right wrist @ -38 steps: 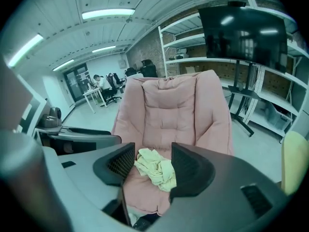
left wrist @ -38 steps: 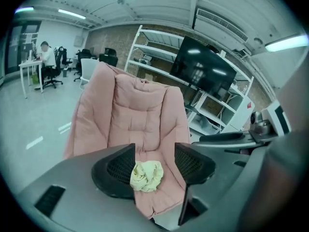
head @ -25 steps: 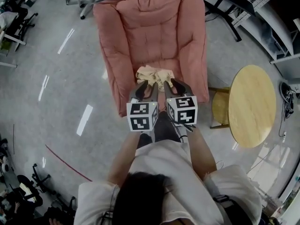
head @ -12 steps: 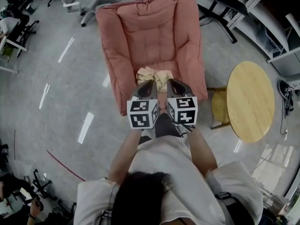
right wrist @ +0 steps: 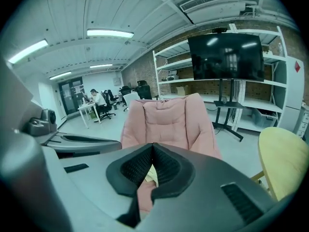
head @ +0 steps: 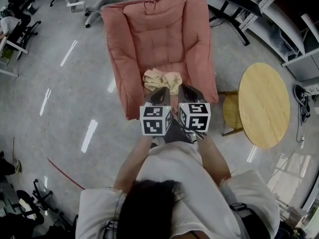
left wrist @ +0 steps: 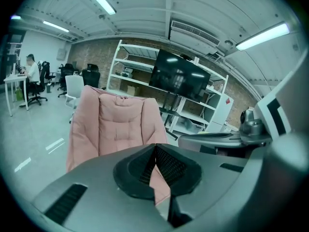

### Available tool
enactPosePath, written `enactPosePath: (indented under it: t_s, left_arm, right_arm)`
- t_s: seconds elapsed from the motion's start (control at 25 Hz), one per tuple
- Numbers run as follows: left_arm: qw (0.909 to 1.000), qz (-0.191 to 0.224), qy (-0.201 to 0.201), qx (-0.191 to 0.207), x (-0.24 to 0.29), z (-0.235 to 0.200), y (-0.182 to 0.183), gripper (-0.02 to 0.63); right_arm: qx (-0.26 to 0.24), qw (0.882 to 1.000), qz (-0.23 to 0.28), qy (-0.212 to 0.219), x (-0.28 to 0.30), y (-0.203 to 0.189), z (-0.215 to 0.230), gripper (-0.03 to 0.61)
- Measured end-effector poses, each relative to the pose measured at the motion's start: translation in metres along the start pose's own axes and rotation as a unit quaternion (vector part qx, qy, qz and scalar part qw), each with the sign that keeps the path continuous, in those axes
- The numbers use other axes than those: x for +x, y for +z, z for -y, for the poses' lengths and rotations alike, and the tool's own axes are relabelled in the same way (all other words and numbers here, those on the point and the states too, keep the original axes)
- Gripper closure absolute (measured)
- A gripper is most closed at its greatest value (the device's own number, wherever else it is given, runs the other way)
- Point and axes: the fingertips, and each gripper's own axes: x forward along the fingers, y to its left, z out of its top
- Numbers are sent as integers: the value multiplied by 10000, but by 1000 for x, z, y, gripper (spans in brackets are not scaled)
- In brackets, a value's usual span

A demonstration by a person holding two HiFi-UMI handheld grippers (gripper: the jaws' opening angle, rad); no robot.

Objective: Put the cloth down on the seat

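- A pink padded fabric armchair (head: 159, 34) stands on the grey floor (head: 60, 103).
- The left tool (head: 160, 90) hovers over the seat's front edge. Its jaws have just closed together with nothing between them.
- The crumpled beige cloth (head: 162, 78) lies on the front of the seat, just beyond both tool tips and apart from them.
- The right tool (head: 185, 88) hovers beside the left one, its jaws together and empty.
- A round pale wooden surface (head: 263, 103) stands right of the armchair.

The left gripper (head: 159, 94) and right gripper (head: 188, 91) sit side by side, just apart, over the front of the armchair (head: 164, 34), both tilted down toward it. Each has its jaws together with nothing between them, and the left's have just closed. The left forearm (head: 132, 164) and right forearm (head: 215, 159) reach forward from the torso.
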Motion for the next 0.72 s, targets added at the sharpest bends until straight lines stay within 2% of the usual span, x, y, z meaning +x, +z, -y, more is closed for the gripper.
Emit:
enactPosePath:
  t_s: [0.72]
  left_arm:
    - [10000, -76, -7, 63, 0, -3, -5, 586]
  right_arm:
    - [-215, 9998, 46, -9, 0, 2, -11, 552]
